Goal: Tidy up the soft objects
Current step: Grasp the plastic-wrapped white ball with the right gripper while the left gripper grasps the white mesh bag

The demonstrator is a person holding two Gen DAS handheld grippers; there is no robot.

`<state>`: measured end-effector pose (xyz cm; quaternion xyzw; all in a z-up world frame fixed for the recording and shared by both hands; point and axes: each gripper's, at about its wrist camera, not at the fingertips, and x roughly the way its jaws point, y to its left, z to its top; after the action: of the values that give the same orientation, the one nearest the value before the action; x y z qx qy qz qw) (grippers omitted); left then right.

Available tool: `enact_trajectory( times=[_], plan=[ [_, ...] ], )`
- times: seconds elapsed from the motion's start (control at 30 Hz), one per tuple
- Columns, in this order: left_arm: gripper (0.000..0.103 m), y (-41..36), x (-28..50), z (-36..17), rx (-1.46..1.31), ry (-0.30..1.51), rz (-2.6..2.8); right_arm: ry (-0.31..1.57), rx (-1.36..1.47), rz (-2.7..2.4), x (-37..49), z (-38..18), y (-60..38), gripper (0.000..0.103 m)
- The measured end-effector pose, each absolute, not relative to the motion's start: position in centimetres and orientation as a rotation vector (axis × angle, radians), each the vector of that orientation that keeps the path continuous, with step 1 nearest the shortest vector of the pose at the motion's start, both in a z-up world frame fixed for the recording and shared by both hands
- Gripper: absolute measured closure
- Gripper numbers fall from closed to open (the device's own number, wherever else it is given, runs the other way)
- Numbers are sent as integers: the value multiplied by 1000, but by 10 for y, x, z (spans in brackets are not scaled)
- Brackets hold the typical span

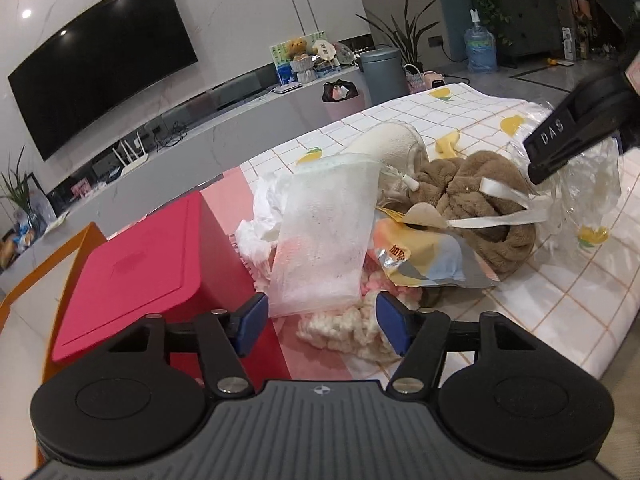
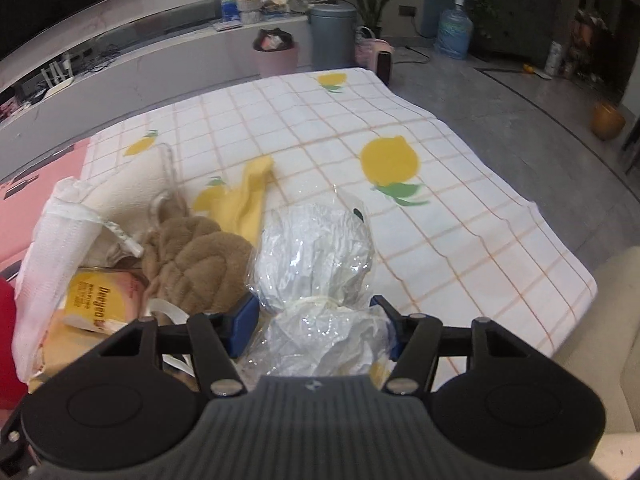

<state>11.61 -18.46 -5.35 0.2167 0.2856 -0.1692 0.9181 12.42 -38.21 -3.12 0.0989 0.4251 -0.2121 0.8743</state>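
Pile: soft things heaped on the checked cloth (image 2: pixel 460 216) with lemon prints, at its left end beside the red box (image 1: pixel 144 264).
Mesh bag (image 1: pixel 324 236): white, leaning on the pile's left side, its lower edge just ahead of my left gripper (image 1: pixel 324 320).
Brown plush (image 1: pixel 480 208): in the middle of the heap, a white ribbon (image 1: pixel 504 200) across it.
Printed packet (image 1: pixel 424 260): under the plush, partly covered.
Fluffy cream bit (image 1: pixel 344 328): lowest in the pile, lying between my left pads.
Left fingers: spread fairly wide, blue pads on either side of the mesh bag's bottom and the cream fluff; I cannot tell that they press on anything.
Clear bag (image 2: pixel 316 256): crinkled plastic, tied at a neck, lying right of the plush on the cloth.
Right gripper (image 2: pixel 316 328): about half open, astride the clear bag just below its tied neck; the plastic fills the gap and meets both pads, so I have it pinched.
Yellow cloth (image 2: pixel 252 196): beyond the plush, flat on the table.
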Motion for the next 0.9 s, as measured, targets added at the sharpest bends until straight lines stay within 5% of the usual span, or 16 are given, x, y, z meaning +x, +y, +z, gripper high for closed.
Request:
enact_trajectory(
  times=[0.3,0.53,0.9],
  plan=[
    [56,-205,121,-69,493,516,-293,901,119,-468,131,-39,-377,42],
    [99,-215,123,-77,572,487,-219,909,154,-467,129,-41,-383,42],
    [101,-158,95,-35,268,608,-255,918,250,-394,115,-39,-400,42]
  ],
)
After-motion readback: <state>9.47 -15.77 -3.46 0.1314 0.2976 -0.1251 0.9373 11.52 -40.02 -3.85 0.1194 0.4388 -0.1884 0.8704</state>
